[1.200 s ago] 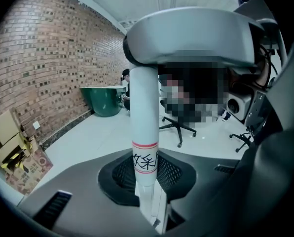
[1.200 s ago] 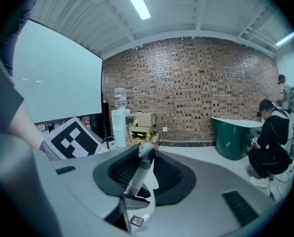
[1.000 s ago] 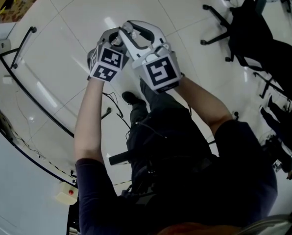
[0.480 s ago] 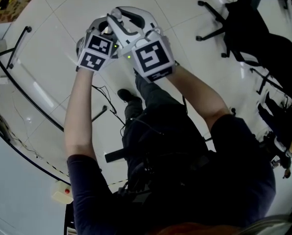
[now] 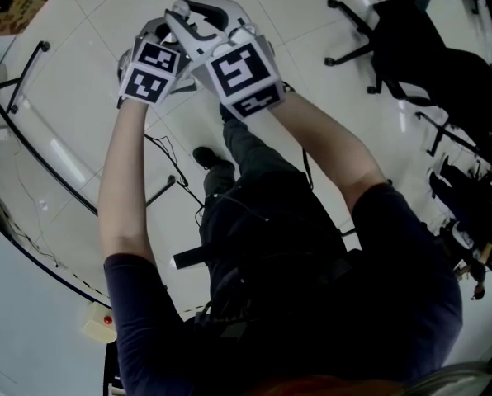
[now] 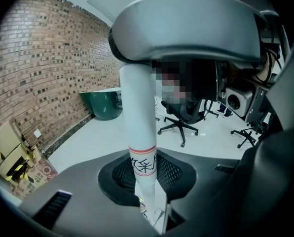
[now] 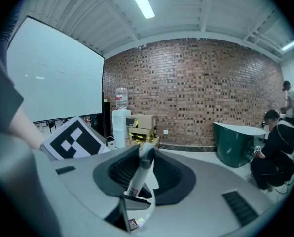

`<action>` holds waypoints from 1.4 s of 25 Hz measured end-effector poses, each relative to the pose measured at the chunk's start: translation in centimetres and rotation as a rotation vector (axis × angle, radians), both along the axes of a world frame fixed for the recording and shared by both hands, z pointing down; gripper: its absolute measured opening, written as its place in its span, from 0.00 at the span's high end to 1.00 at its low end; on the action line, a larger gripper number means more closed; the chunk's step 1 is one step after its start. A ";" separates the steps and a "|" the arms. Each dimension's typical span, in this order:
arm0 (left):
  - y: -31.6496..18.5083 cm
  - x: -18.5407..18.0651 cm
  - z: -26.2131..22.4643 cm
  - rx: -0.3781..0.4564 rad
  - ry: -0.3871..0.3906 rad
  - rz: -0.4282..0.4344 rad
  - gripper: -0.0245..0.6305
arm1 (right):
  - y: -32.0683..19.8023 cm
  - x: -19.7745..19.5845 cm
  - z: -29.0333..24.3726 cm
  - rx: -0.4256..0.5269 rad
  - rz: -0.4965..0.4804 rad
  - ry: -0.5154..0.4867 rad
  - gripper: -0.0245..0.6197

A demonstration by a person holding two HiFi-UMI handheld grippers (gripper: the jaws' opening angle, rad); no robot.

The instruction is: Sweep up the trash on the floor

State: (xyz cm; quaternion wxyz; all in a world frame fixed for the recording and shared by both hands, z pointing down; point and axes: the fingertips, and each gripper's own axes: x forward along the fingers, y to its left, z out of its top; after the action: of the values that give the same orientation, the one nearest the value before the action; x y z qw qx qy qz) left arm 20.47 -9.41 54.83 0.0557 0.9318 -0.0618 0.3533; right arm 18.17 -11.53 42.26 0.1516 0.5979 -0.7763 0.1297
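Observation:
My two grippers are held close together in front of the person, high in the head view: the left gripper (image 5: 151, 68) and the right gripper (image 5: 221, 44). In the left gripper view, a white pole (image 6: 139, 127) with a red band and a printed label stands between the jaws of the left gripper (image 6: 147, 181), which is shut on it. The pole runs up to the grey body of the right gripper (image 6: 186, 28). In the right gripper view, the right gripper (image 7: 142, 174) is shut on a white handle (image 7: 139, 169) with a rounded end. No trash shows on the floor.
Black office chairs (image 5: 411, 48) stand at the right. A dark curved rail (image 5: 31, 147) and cables run along the floor at the left. A green tub (image 7: 236, 142), a water dispenser (image 7: 120, 117), cardboard boxes and a crouching person (image 7: 273, 152) are by the brick wall.
Both grippers sit higher and further left in the head view than a second ago, still side by side. Neither grip has changed.

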 end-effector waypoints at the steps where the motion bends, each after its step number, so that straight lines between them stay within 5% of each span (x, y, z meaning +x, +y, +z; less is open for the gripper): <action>1: 0.0 -0.3 -0.1 0.003 0.003 0.000 0.87 | 0.0 -0.3 -0.1 0.000 -0.008 0.004 0.79; 14: 2.3 -4.4 -2.2 -0.013 0.025 -0.014 0.87 | 2.6 -5.2 -2.3 -0.036 -0.143 -0.062 0.80; 28: 12.8 -12.4 -10.5 0.060 0.064 0.032 0.87 | 14.5 -17.9 -10.5 0.081 -0.717 0.030 0.81; 35: 15.3 -14.4 -15.7 0.119 0.141 0.016 0.87 | 17.5 -20.2 -15.2 0.132 -0.693 0.113 0.81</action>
State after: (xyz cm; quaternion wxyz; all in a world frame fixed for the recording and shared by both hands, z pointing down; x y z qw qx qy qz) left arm 6.08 5.93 39.13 0.0018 0.9565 -0.0711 0.2828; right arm -2.08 5.93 27.03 0.1901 0.3138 -0.9302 -0.0132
